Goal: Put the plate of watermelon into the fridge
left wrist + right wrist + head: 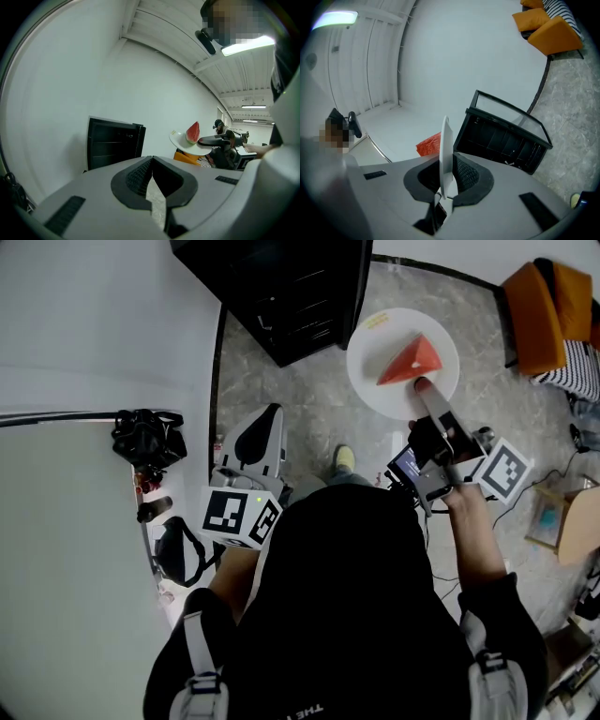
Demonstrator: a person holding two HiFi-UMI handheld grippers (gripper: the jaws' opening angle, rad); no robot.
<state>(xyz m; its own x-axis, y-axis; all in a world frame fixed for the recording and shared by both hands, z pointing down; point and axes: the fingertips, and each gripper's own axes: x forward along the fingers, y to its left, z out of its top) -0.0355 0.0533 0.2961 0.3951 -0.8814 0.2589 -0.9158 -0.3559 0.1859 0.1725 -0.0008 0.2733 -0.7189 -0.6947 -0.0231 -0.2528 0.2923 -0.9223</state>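
A white plate (375, 371) carries a red wedge of watermelon (412, 360) above the grey floor. My right gripper (424, 388) is shut on the plate's near rim. In the right gripper view the rim (446, 150) stands edge-on between the pads, with the watermelon (429, 144) to its left. The black fridge (281, 292) stands against the wall beyond the plate, with dark shelves showing (501, 136). My left gripper (272, 413) is shut and holds nothing, left of the plate. In its own view the left gripper (152, 161) has the fridge (112, 145) ahead and the plate (180, 139) at right.
Orange cushions (544, 306) lie at the far right. A black bag (145, 437) hangs by the white wall on the left. A cardboard box (572, 521) sits at the right edge. The person's shoe (345, 458) shows on the grey stone floor.
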